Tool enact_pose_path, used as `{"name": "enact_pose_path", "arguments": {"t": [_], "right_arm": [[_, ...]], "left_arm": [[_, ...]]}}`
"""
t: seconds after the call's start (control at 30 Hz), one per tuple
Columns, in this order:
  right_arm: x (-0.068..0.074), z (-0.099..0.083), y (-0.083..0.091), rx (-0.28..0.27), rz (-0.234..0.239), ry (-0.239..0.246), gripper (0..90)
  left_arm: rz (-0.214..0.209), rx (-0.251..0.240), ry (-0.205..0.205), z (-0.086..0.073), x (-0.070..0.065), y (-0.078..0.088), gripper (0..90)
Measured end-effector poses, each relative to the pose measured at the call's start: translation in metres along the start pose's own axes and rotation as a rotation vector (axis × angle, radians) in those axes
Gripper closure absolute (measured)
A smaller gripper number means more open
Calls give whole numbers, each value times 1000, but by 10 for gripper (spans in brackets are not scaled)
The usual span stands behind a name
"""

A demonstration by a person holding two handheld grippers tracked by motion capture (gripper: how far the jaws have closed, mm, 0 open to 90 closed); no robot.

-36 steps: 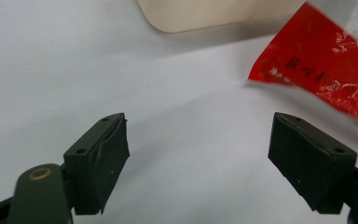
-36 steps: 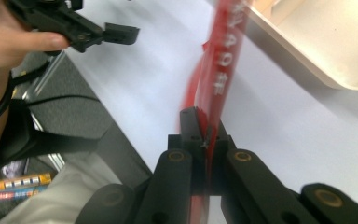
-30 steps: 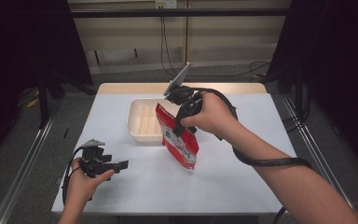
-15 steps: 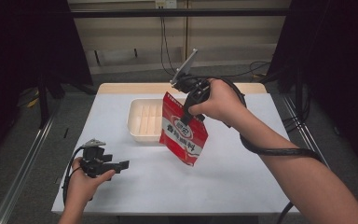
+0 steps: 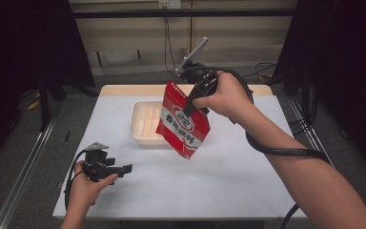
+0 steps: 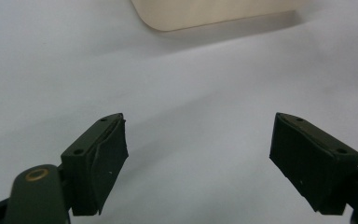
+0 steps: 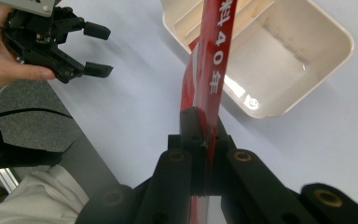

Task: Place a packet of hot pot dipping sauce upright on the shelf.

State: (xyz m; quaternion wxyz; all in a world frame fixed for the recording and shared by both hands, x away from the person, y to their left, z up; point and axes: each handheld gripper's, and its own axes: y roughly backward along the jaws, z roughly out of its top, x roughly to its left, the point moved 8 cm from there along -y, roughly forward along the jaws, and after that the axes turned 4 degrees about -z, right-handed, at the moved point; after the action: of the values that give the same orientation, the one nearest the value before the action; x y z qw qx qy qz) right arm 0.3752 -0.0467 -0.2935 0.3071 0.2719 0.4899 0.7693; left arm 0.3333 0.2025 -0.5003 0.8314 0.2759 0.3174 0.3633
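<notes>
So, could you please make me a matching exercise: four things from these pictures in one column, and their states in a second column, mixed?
Things:
1. red packet
2. cream tray
3. left gripper
4. right gripper

States:
A. open, low over the white table
B. shut on a packet edge
C. hangs in the air, partly in front of the tray
D. rests on the table, nothing visible inside

Pairs: 1-C, 2-D, 3-A, 4-B
</notes>
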Motion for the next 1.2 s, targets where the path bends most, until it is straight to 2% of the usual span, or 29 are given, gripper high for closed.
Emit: {"name": "enact_pose_path", "arguments": {"t": [0.17, 0.27, 0.43, 0.6, 0.63, 0.9, 1.2], "right_arm": [[-2, 7, 5, -21, -11, 2, 900], [-6, 10, 7, -24, -23, 5, 900], [-17, 19, 9, -47, -42, -20, 900], [-24, 26, 9, -77, -34, -25, 900], [-29, 29, 8, -84, -44, -30, 900], [-42, 36, 1, -67, -66, -40, 900], [-52, 45, -5, -86, -86, -52, 900]], "left_arm": [[-6, -5, 5, 0, -1, 0, 181], [-16, -1, -5, 0, -2, 1, 168], [-23, 3, -10, 0, -5, 0, 152], [-23, 1, -10, 0, -5, 0, 134], [-23, 5, -15, 0, -4, 1, 131], [-26, 5, -11, -1, -4, -1, 113], [-31, 7, -22, -1, -4, 0, 108]]}}
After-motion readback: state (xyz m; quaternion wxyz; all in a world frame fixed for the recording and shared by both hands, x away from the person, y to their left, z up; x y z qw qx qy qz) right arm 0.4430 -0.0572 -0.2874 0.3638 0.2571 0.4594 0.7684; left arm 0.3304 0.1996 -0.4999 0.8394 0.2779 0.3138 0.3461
